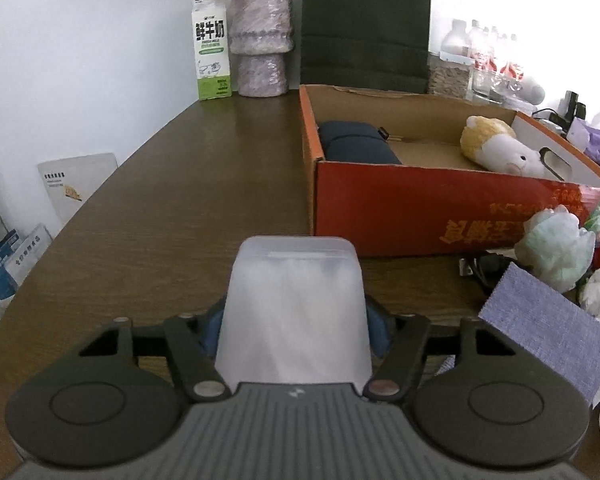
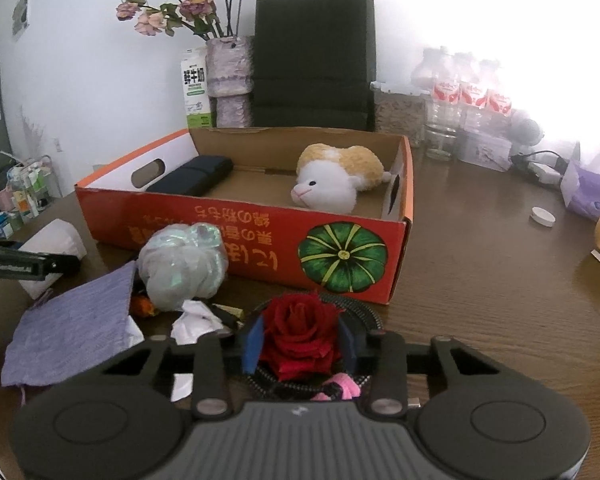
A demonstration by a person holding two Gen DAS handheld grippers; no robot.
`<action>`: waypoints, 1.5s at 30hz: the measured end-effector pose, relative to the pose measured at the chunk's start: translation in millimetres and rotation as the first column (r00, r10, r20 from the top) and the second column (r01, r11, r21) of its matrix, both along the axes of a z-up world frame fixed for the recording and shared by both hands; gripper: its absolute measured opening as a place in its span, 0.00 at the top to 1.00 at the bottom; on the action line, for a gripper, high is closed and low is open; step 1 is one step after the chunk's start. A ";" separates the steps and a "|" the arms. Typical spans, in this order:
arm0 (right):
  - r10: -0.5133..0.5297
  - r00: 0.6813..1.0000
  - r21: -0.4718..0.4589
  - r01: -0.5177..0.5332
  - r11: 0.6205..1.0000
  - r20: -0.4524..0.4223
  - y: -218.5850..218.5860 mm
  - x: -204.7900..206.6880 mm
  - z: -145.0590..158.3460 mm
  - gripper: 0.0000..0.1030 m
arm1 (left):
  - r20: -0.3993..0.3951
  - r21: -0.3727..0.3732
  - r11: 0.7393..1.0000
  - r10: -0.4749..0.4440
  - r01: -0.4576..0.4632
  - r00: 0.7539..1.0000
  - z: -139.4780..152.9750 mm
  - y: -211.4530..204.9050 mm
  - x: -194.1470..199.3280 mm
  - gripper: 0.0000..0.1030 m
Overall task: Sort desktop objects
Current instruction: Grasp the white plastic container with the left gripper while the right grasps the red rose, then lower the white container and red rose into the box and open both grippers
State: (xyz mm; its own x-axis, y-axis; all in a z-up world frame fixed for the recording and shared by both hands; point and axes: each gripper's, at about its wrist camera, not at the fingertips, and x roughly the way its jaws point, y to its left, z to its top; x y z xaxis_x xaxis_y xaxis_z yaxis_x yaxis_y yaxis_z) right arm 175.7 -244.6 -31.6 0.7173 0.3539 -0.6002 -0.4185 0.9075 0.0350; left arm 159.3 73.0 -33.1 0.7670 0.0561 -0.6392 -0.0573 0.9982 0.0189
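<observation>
A translucent white plastic box point(image 1: 296, 280) sits between the blue pads point(image 1: 211, 334) of my left gripper point(image 1: 296, 332), which is shut on its two sides just above the brown table point(image 1: 180, 200). My right gripper point(image 2: 300, 346) is shut on a red fabric rose point(image 2: 300, 320), its blue pads point(image 2: 253, 344) pressing the petals from both sides. The rose lies over a braided black cable point(image 2: 360, 312) and something pink point(image 2: 342, 390). Just ahead stands an open red cardboard box point(image 2: 240, 236) point(image 1: 420, 208) holding a plush toy point(image 2: 336, 184) point(image 1: 496, 146) and a dark case point(image 2: 192, 180) point(image 1: 356, 146).
Purple cloth pouch point(image 2: 72, 328) point(image 1: 548, 324), a pale fluffy bundle point(image 2: 184, 264) point(image 1: 556, 248) and white scraps point(image 2: 198, 320) lie before the box. Milk carton point(image 1: 213, 48), vase point(image 1: 260, 40), black paper bag point(image 2: 312, 60) and bottles point(image 2: 460, 92) line the back. A white cap point(image 2: 543, 216) lies at right.
</observation>
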 end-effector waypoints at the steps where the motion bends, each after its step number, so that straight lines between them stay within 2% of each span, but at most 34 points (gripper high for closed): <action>1: 0.003 1.000 -0.003 -0.003 1.000 0.003 0.1 -0.9 0.4 0.68 | 0.001 0.000 1.000 -0.002 0.002 1.000 -0.2 -0.5 -0.2 0.35; 8: 0.011 1.000 -0.010 -0.011 1.000 0.023 0.9 -6.9 4.5 0.78 | 0.005 -0.001 1.000 0.010 -0.010 1.000 3.1 0.1 -4.1 0.36; 18: 0.001 0.998 0.007 -0.002 1.000 0.066 -2.3 -16.8 20.0 0.80 | 0.050 -0.019 1.000 0.021 -0.020 0.999 20.8 4.3 -14.5 0.36; 30: 0.017 0.988 0.026 -0.022 0.999 0.156 1.1 -27.3 57.4 0.80 | 0.157 -0.024 0.999 -0.029 0.033 0.987 69.1 -9.1 -23.3 0.36; 34: 0.032 0.982 0.032 -0.039 0.999 0.186 8.9 -22.3 72.7 0.80 | 0.185 -0.023 0.998 -0.051 0.057 0.981 86.0 -18.4 -17.2 0.36; 45: 0.081 0.974 0.020 -0.088 0.996 0.212 40.3 10.3 102.9 0.80 | 0.172 -0.041 0.994 -0.091 0.099 0.981 114.0 -35.9 32.9 0.36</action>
State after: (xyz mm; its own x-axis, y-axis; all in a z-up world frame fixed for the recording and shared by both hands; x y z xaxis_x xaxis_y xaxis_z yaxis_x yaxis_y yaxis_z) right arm 186.0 -204.3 71.3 0.7933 0.4339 -0.4271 -0.4944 0.8685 -0.0360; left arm 192.2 37.1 80.9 0.8648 -0.0504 -0.4997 0.0398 0.9987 -0.0319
